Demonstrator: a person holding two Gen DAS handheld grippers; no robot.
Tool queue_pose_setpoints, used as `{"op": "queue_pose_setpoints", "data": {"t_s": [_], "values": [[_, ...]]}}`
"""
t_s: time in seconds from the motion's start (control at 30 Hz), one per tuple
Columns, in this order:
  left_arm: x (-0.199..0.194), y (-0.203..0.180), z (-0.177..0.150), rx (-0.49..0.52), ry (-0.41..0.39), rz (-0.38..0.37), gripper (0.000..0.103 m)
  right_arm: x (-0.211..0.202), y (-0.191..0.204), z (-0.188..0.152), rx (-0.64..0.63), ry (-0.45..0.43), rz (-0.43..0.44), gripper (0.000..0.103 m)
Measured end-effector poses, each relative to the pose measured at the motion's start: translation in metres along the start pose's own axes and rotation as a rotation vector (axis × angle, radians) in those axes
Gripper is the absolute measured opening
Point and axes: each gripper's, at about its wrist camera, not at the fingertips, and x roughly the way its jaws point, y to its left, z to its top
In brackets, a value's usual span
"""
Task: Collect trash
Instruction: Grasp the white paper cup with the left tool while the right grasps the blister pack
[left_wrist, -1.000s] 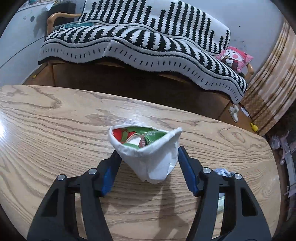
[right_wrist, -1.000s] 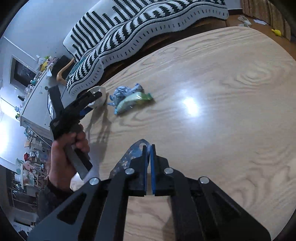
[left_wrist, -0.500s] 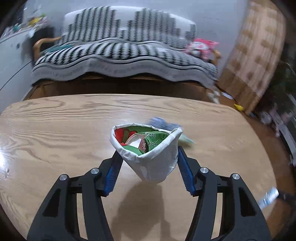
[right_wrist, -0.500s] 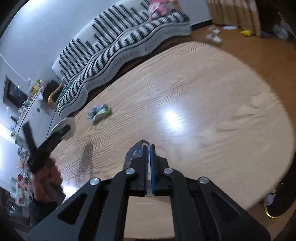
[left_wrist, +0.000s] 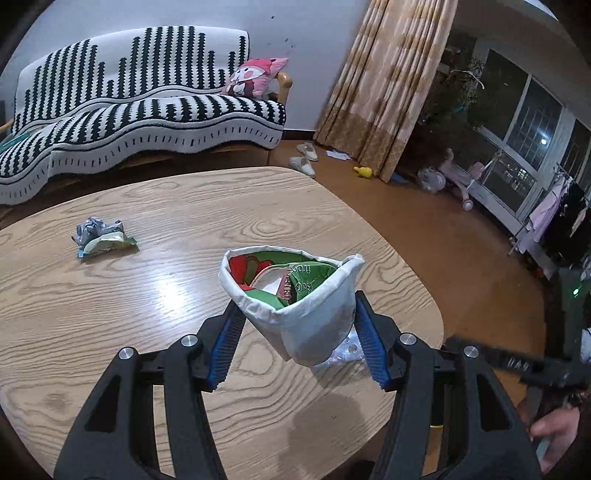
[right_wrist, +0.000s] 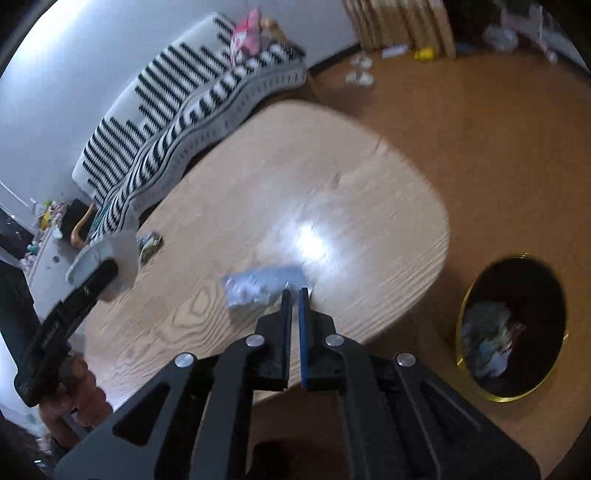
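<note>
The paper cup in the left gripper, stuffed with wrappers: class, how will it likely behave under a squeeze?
The paper cup probably crushes easily: its rim already looks bent out of round between the left gripper pads. It is likely light, holding only wrappers. Tilted, they might spill, since the top is open.

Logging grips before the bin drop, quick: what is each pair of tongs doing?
Left tongs: closed on the paper cup.
Right tongs: shut on a crinkled wrapper.

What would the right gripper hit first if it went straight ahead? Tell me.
Probably the table. The right gripper, shut on a blurred silvery wrapper, points down over the wooden top; depth is unclear, but nothing else shows in that line.
</note>
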Motion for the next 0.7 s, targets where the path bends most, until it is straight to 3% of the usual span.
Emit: {"op": "queue_pose_setpoints", "data": {"t_s": [0.07,0.1,0.13,0.17,0.2,0.4,0.57,0.7], "values": [[0.002,0.005,0.000,-0.009,0.001,0.010,0.057,0.011,0.000,0.000,0.023,0.049,0.030,0.005],[0.002,0.010,0.000,-0.007,0.003,0.018,0.057,0.023,0.003,0.002,0.026,0.093,0.043,0.017],[0.004,0.016,-0.001,-0.005,0.006,0.029,0.058,0.029,0.008,0.003,0.019,0.109,0.046,0.058],[0.004,0.020,-0.002,-0.007,0.010,0.034,0.058,0.033,0.011,0.003,0.007,0.110,0.042,0.080],[0.004,0.026,-0.002,-0.010,0.015,0.039,0.058,0.032,0.016,0.003,-0.023,0.087,0.020,0.093],[-0.005,0.063,-0.006,-0.023,0.028,0.071,0.058,0.057,0.058,0.008,-0.299,0.110,-0.072,0.093],[-0.012,0.081,-0.010,-0.030,0.040,0.086,0.058,0.095,0.093,-0.005,-0.658,0.093,-0.301,0.093],[-0.014,0.089,-0.013,-0.028,0.047,0.100,0.058,0.118,0.100,-0.005,-0.750,0.117,-0.303,0.092]]}}
